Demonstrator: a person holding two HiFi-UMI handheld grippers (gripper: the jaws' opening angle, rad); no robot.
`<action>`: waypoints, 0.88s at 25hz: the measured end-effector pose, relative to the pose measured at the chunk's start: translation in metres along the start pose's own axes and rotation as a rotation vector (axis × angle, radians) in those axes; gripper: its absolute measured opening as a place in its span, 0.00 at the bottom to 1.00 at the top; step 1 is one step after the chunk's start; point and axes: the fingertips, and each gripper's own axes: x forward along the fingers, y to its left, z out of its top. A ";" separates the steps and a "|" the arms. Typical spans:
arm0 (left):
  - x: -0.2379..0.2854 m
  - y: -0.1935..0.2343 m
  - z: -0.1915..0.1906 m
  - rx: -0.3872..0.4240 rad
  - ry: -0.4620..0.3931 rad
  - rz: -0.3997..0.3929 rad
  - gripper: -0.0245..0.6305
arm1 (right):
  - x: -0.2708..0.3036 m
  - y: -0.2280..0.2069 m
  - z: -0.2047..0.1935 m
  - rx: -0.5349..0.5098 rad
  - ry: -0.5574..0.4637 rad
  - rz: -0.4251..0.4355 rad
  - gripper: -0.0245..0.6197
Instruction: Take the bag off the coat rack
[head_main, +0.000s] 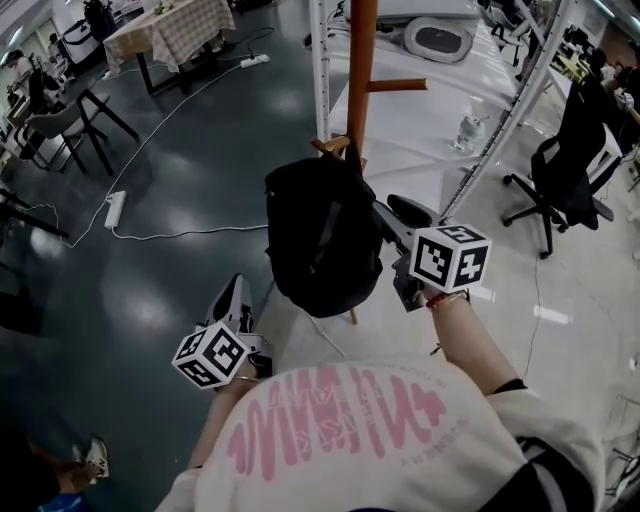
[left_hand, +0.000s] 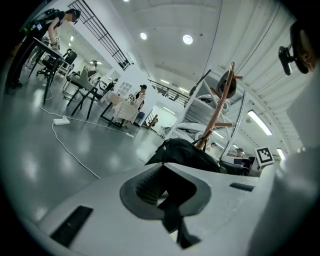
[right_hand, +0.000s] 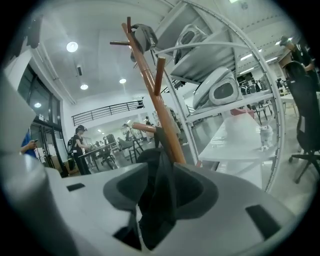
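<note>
Blk bag (head_main: 322, 240) hangs off a low peg (head_main: 333, 146) of the rack (head_main: 360, 60), not lifted yet, so step = getting hold. R gripper (head_main: 384, 216) is at its right side w/ jaws part-open & bag fabric between them, not clamped afaict; L gripper (head_main: 237, 292) is closed, empty, low and apart to the left. Next, I'd say: close R on the fabric, then lift up & off the peg, L maybe steadying below.

Bright ceiling lamps (left_hand: 187, 39), fisheye-warped dark edges
</note>
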 end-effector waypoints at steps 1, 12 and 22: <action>0.001 0.001 0.000 0.003 0.003 0.001 0.04 | 0.005 0.000 -0.002 0.004 0.010 0.008 0.31; 0.012 0.007 -0.001 0.012 0.019 0.003 0.04 | 0.040 -0.007 -0.040 -0.104 0.134 -0.018 0.58; 0.017 0.004 -0.004 0.053 0.026 -0.003 0.04 | 0.047 -0.018 -0.048 -0.052 0.143 -0.015 0.41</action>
